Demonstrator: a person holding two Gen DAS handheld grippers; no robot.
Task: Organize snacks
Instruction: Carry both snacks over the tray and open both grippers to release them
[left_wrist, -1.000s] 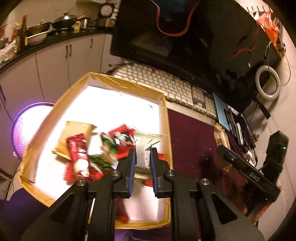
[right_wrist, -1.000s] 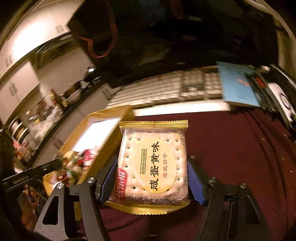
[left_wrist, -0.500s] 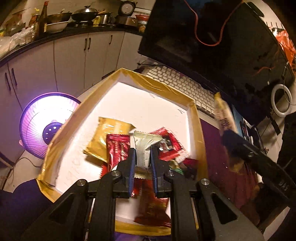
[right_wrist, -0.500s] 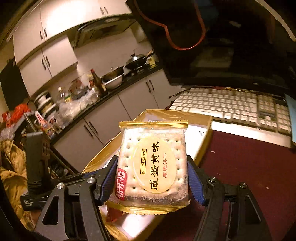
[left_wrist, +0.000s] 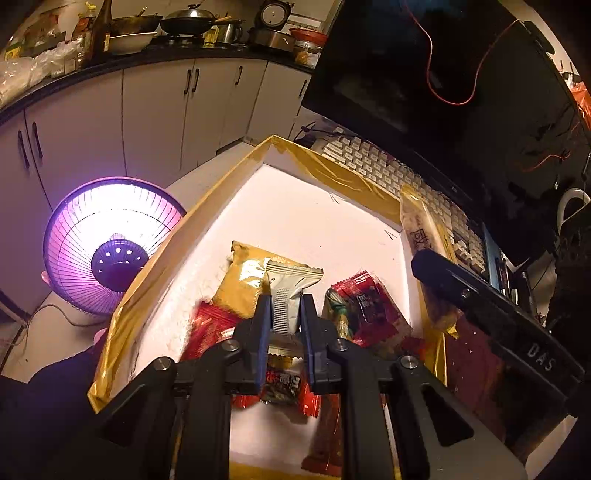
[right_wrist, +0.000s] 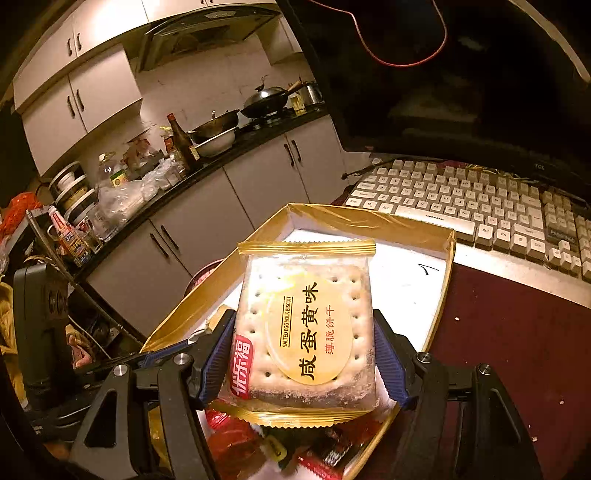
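A shallow white box with a gold-taped rim (left_wrist: 314, 162) holds several snack packets, among them a gold one (left_wrist: 243, 284) and red ones (left_wrist: 369, 306). My left gripper (left_wrist: 284, 317) is shut on a grey-white packet (left_wrist: 291, 284) and holds it above the pile. My right gripper (right_wrist: 304, 354) is shut on a salted egg yolk biscuit pack (right_wrist: 306, 332), held over the box's near end (right_wrist: 369, 221). The same pack shows edge-on in the left wrist view (left_wrist: 421, 236) at the box's right rim.
A white keyboard (right_wrist: 480, 199) and a dark monitor (right_wrist: 461, 92) stand behind the box. A dark red mat (right_wrist: 517, 350) lies to the right of it. A glowing purple heater (left_wrist: 110, 243) stands on the floor at the left, below kitchen cabinets (left_wrist: 159, 110).
My right gripper has carried the biscuit pack left from over the red mat to over the box. My left gripper has kept its packet and lifted a little over the pile.
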